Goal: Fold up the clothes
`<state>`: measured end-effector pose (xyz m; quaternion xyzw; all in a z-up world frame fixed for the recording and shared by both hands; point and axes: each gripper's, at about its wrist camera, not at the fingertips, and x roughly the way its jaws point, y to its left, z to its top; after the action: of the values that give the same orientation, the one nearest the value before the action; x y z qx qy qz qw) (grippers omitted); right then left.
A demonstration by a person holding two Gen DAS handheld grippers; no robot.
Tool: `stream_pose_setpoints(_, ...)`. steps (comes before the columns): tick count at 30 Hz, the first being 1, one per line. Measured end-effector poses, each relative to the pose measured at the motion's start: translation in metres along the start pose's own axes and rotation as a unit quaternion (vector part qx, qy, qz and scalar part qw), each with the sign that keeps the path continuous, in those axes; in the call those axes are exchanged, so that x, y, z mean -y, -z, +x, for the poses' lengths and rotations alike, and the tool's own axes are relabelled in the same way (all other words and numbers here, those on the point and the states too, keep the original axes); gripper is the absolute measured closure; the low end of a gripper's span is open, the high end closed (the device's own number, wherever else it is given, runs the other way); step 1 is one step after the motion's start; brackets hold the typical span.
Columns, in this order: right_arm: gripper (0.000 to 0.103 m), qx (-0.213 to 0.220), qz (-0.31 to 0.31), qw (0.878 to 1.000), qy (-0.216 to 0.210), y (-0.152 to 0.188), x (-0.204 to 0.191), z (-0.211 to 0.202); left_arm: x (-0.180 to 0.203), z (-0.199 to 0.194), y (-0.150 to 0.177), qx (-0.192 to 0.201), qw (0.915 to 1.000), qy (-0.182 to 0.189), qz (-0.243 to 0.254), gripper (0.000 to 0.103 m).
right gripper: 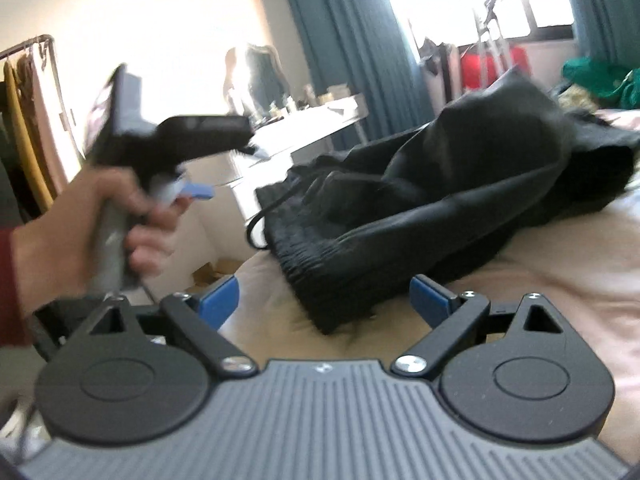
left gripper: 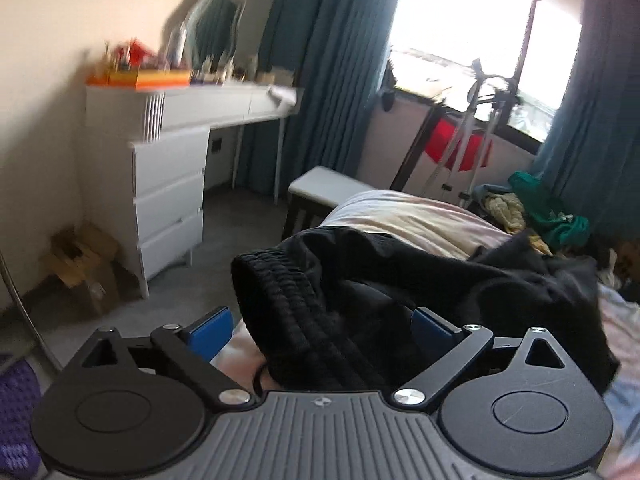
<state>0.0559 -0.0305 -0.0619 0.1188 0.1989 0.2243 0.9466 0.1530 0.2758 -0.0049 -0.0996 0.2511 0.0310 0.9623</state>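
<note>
A black garment with a ribbed elastic waistband (left gripper: 320,312) lies crumpled on the pale bed sheet (left gripper: 420,220). My left gripper (left gripper: 322,330) is open, and the waistband lies between its blue fingertips (left gripper: 210,330). In the right wrist view the same garment (right gripper: 420,200) lies ahead with its waistband (right gripper: 320,276) nearest. My right gripper (right gripper: 324,298) is open around the waistband's near corner, not closed on it. The left gripper's body (right gripper: 168,140), held in a hand, shows blurred at the left of the right wrist view.
A white dresser and desk (left gripper: 172,184) stand by the left wall, with a white stool (left gripper: 320,188) at the bed's foot. Teal curtains (left gripper: 332,60) frame a bright window. A pile of green and yellow clothes (left gripper: 540,208) lies on the bed's far right. Cardboard boxes (left gripper: 80,260) sit on the floor.
</note>
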Motion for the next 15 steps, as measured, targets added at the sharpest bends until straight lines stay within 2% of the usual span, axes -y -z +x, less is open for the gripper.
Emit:
stream_pose_setpoints(6, 0.009, 0.043, -0.016, 0.998, 0.051, -0.031, 0.038, -0.062, 0.073, -0.087, 0.035, 0.057, 0.9961, 0.063, 0.026, 0.006)
stream_pose_setpoints(10, 0.009, 0.069, -0.054, 0.991, 0.099, -0.062, 0.072, -0.098, 0.124, -0.115, 0.049, 0.065, 0.9925, 0.089, 0.052, 0.006)
stream_pose_setpoints(15, 0.009, 0.084, -0.081, 0.98, 0.159, -0.078, 0.119, -0.127, 0.162, -0.125, 0.088, 0.083, 0.9881, 0.122, 0.043, 0.004)
